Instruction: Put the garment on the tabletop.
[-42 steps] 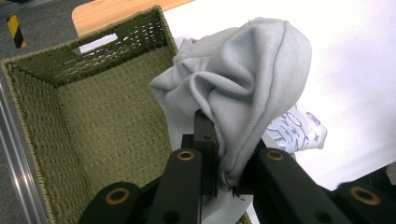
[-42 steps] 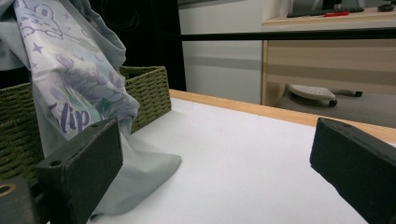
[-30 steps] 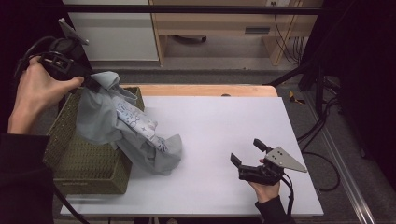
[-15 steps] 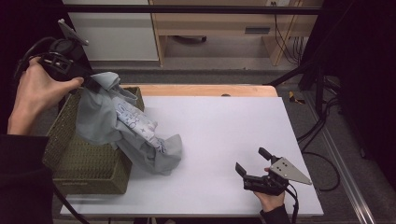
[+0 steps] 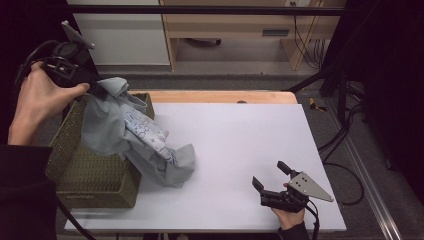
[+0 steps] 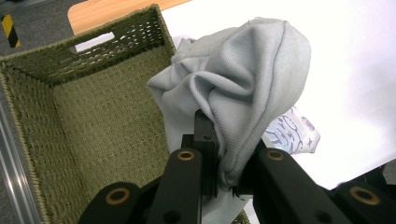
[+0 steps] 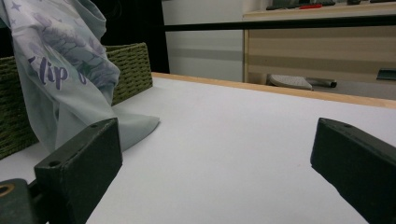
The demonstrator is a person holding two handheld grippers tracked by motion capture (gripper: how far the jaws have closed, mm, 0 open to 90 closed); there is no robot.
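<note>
Left tongs [image 5: 97,89] raised, clamping grey garment [image 5: 135,135]; right tongs [image 5: 270,175] low, agape.

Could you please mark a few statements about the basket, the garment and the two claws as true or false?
1. The left claw is shut on the grey garment. True.
2. The garment lies wholly inside the basket. False: it drapes over the basket's rim and its lower end rests on the white table.
3. The right claw is open with nothing between its jaws. True.
4. The right claw touches the garment. False: it is low over the table's near right part, well apart from the cloth.
5. The garment has a printed pattern on it. True.
</note>
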